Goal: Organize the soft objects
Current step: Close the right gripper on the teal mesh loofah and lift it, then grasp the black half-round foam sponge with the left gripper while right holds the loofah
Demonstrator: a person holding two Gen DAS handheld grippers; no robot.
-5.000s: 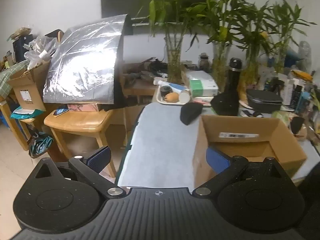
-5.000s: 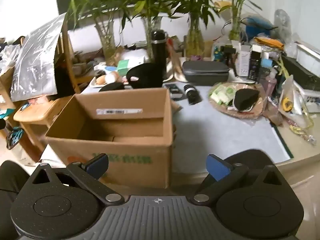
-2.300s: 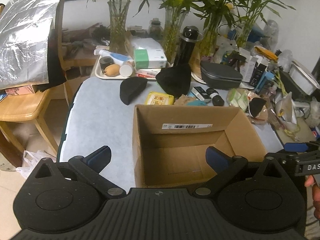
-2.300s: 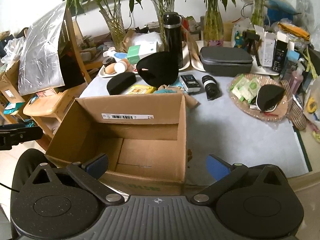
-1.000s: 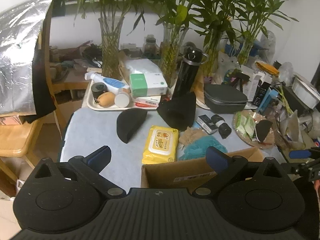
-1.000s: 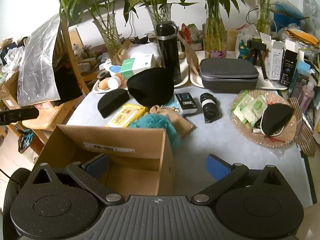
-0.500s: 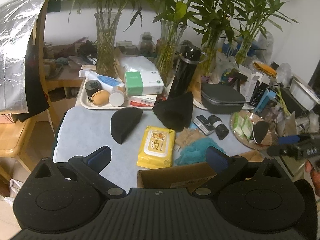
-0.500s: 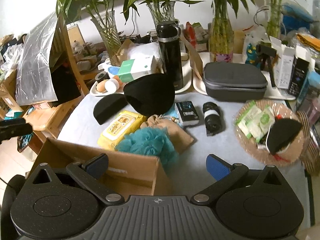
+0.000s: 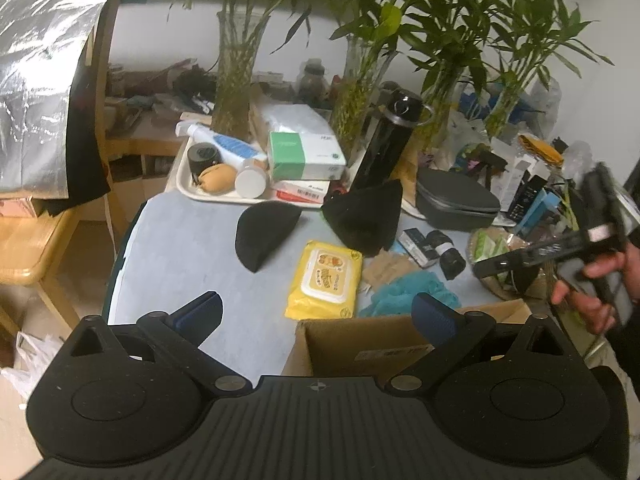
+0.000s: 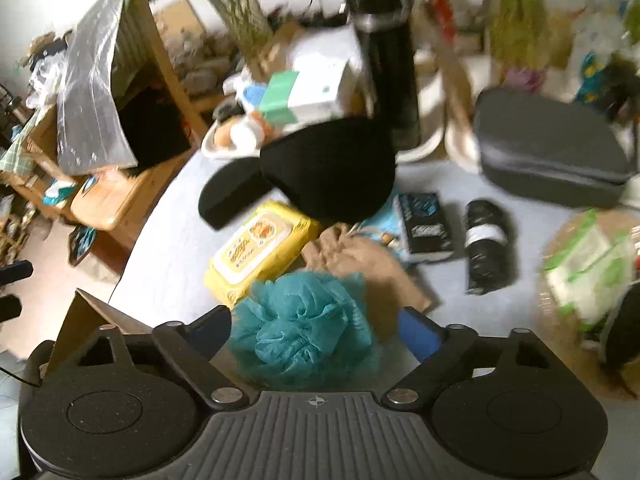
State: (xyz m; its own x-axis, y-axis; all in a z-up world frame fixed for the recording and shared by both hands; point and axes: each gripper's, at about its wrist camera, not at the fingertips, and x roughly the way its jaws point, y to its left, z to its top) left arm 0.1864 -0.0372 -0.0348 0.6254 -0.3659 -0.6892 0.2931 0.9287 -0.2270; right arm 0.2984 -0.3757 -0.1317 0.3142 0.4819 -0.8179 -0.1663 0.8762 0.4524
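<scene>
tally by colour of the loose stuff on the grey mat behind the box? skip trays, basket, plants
Black: 4, foam half-round, foam wedge, small box, rolled bag
Yellow: 1, wet-wipes pack
Teal: 1, mesh bath pouf
Tan: 1, cloth pouch
Total: 7

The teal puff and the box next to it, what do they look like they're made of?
Teal puff: gathered synthetic mesh netting, probably nylon; ruffled, slightly see-through folds, matte. Box: plain brown corrugated cardboard, matte, with a printed label on its wall.
</scene>
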